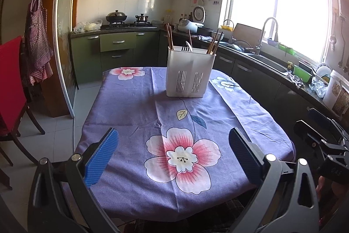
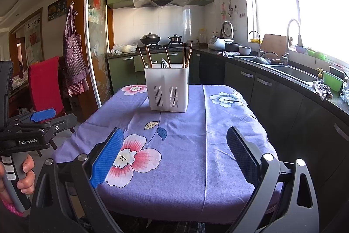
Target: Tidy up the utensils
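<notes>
A: Left claw (image 1: 173, 158)?
B: Spread wide, nothing between the blue pads, low over the near edge of the table (image 1: 135, 115), above the big pink flower on the purple cloth (image 1: 218, 121).
A: Right claw (image 2: 173, 156)?
B: Same: gaping wide, holding nothing, over the near part of the table, with the left-hand tool and the hand (image 2: 27, 176) gripping its handle visible off to the side.
A: And the utensils?
B: All standing in the white holder (image 1: 189, 73), upright at the far end of the table, well apart from both claws. Chopsticks (image 1: 169, 37) leaning out of the left compartment, more chopsticks (image 1: 214, 43) out of the right one, and a fork (image 1: 185, 49) beside a spoon (image 1: 189, 46) poking up in the middle.
A: Anything loose on the cloth?
B: Cannot spot any from either view.
A: Behind the table?
B: Green cabinets, a stove with a wok (image 1: 116, 17), and a sink (image 1: 268, 62) under the bright window.
</notes>
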Motion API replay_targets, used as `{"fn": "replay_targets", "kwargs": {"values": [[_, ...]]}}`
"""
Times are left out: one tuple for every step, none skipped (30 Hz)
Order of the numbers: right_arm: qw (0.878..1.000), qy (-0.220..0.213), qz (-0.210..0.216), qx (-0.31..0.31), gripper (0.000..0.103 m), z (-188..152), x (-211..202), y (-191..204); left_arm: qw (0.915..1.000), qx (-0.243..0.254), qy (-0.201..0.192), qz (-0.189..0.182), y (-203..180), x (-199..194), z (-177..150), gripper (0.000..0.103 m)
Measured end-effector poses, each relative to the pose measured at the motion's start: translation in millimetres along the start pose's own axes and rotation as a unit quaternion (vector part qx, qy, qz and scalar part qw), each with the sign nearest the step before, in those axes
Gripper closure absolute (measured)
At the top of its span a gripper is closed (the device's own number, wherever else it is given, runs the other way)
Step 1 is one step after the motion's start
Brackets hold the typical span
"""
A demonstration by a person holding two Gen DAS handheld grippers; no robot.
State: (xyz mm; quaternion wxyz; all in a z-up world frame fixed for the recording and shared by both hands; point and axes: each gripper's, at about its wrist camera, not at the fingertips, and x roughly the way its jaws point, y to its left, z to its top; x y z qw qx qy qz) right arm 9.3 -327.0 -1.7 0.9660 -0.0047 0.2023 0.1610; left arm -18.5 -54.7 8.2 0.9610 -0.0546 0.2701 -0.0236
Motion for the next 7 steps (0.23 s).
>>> {"fn": "replay_targets", "kwargs": {"values": [[1.000,0.000,0.000,0.000,0.009,-0.5,0.3,0.1,1.0000,-0.001,0.002,0.005,1.0,1.0,0.1,0.007],[1.000,0.000,0.000,0.000,0.009,0.0,0.0,0.0,0.9999,-0.001,0.003,0.011,1.4,1.6,0.1,0.007],[1.000,0.000,0.000,0.000,0.009,-0.3,0.2,0.0,0.9999,-0.002,0.005,0.014,2.1,2.2,0.1,0.007],[1.000,0.000,0.000,0.000,0.009,0.0,0.0,0.0,0.9999,-0.003,0.005,0.015,3.1,2.6,-0.1,0.007],[1.000,0.001,0.000,0.000,0.009,-0.1,0.1,0.1,0.9998,-0.004,0.006,0.016,4.2,3.1,-0.3,0.007],[1.000,0.001,0.000,0.000,0.009,-0.4,1.0,-0.6,0.9998,-0.005,0.008,0.019,5.0,3.8,-0.4,0.007],[1.000,0.001,0.000,0.000,0.009,-0.9,1.4,-0.6,0.9998,-0.006,0.009,0.019,5.7,4.6,-0.3,0.007]]}}
